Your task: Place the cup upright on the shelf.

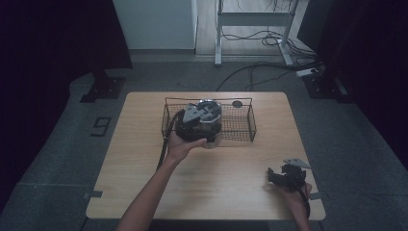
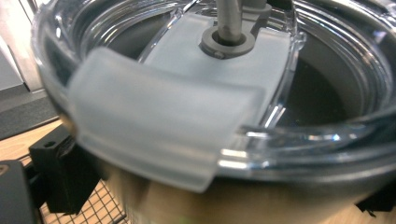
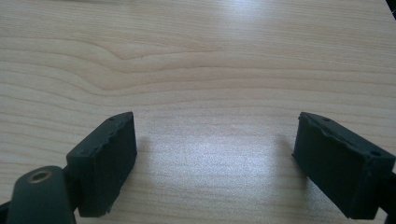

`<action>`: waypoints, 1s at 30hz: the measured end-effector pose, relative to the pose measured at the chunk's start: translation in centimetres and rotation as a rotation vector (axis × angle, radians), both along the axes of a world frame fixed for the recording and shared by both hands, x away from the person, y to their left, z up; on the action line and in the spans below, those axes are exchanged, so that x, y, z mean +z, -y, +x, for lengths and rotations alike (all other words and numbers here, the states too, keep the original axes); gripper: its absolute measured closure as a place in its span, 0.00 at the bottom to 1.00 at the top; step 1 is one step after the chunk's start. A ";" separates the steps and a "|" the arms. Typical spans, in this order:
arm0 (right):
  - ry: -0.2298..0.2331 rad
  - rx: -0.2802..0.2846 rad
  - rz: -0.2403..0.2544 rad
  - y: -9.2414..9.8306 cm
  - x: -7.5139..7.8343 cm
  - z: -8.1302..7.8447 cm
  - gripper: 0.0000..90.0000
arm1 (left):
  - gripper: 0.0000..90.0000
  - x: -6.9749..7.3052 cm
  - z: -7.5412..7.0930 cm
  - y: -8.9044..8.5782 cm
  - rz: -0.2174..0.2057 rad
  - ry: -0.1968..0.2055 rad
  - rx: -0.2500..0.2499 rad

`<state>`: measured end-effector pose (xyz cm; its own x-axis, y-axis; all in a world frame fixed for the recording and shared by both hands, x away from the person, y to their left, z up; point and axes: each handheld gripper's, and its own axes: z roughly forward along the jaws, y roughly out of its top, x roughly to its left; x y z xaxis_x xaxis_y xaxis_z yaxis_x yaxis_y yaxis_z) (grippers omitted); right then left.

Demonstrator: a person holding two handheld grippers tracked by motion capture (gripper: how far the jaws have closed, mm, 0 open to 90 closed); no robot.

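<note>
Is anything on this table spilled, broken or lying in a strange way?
Nothing stands out. The tumbler is upright at the wire basket with its clear lid seated, and the wooden table looks dry.

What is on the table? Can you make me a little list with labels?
table: light wood
basket: black wire, at the far side of the table
cup: metal tumbler with a clear lid, at the basket's left end
left gripper: at the cup, jaws on either side of it; grip unclear
right gripper: jaws wide open, nothing between them, low over bare wood near the right front corner
small dark round thing: behind the basket
</note>
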<state>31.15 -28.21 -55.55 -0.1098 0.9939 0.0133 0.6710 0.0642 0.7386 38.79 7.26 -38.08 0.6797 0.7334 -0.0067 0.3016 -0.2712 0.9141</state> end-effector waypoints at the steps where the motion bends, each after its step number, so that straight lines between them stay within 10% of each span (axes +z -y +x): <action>1: 0.000 0.000 0.000 0.0 0.0 0.0 0.14 | 0.04 0.0 0.0 0.0 0.000 0.000 0.000; 30: 0.001 -0.007 0.001 0.0 0.0 0.0 0.14 | 0.04 2.4 4.5 -0.7 -0.007 -0.009 0.052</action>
